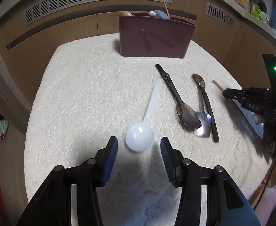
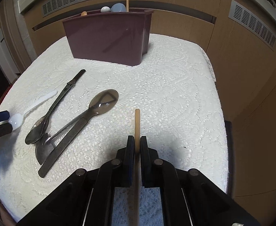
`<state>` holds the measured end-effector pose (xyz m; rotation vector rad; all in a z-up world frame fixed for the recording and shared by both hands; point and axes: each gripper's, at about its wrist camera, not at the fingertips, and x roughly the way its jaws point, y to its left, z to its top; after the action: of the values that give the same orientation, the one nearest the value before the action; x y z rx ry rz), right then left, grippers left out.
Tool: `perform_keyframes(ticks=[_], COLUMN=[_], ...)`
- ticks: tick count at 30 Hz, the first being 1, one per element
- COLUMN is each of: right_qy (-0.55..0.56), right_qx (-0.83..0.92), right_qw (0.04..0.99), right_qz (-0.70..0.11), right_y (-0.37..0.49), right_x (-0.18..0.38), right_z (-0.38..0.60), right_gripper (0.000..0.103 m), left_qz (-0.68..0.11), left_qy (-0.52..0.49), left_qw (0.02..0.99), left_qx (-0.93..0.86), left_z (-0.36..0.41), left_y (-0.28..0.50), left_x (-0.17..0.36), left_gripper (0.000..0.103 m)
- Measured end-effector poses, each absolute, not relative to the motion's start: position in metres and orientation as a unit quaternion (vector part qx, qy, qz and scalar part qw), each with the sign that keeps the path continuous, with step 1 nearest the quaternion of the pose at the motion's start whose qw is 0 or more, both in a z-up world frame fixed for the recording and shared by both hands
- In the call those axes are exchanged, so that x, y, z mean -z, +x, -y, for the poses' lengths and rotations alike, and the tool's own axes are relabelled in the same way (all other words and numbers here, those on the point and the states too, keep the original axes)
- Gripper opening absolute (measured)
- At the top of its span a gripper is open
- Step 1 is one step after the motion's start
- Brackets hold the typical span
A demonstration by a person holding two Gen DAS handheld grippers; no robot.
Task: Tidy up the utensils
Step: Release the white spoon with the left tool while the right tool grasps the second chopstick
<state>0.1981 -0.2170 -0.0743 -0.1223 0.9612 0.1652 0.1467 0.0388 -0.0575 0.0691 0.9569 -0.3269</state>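
A table under a white lace-patterned cloth (image 2: 175,86) carried a tall maroon plastic utensil bin (image 2: 107,35) at its far edge, with rounded handle ends and one upright wooden chopstick showing above its rim; its inside was hidden. In front lay crossed dark metal spoons (image 2: 100,103), a flat black strip under them. The left gripper (image 1: 138,145) stood with jaws partly open around the bowl of a translucent white plastic spoon (image 1: 140,137), pads not touching. The right gripper (image 2: 137,143) had its jaws clamped on a loose round wooden chopstick (image 2: 137,124), its near end cut off.
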Motion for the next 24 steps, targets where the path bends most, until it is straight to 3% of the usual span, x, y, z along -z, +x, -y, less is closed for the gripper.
perform_keyframes(ticks=[9,16,24], right_qy=[-0.066,-0.059,-0.048], right_qx=[-0.08,-0.072,-0.055], right_qw=[0.887,0.891,0.892], right_qz=[-0.449,-0.445,-0.446], right_y=[0.193,0.192,0.187], right_x=[0.074,0.075,0.069], right_z=[0.215,0.222,0.238], right_gripper=[0.008,0.031,0.035], left_qz=[-0.458,-0.485,-0.466], left_qy=[0.043,0.007,0.06], left_qw=[0.874,0.823,0.857], left_qx=[0.155,0.295,0.211], left_z=[-0.04,-0.01,0.001], left_y=[0.155,0.143,0.196], left_x=[0.06,0.062,0.036], left_gripper=[0.053,0.053,0.056])
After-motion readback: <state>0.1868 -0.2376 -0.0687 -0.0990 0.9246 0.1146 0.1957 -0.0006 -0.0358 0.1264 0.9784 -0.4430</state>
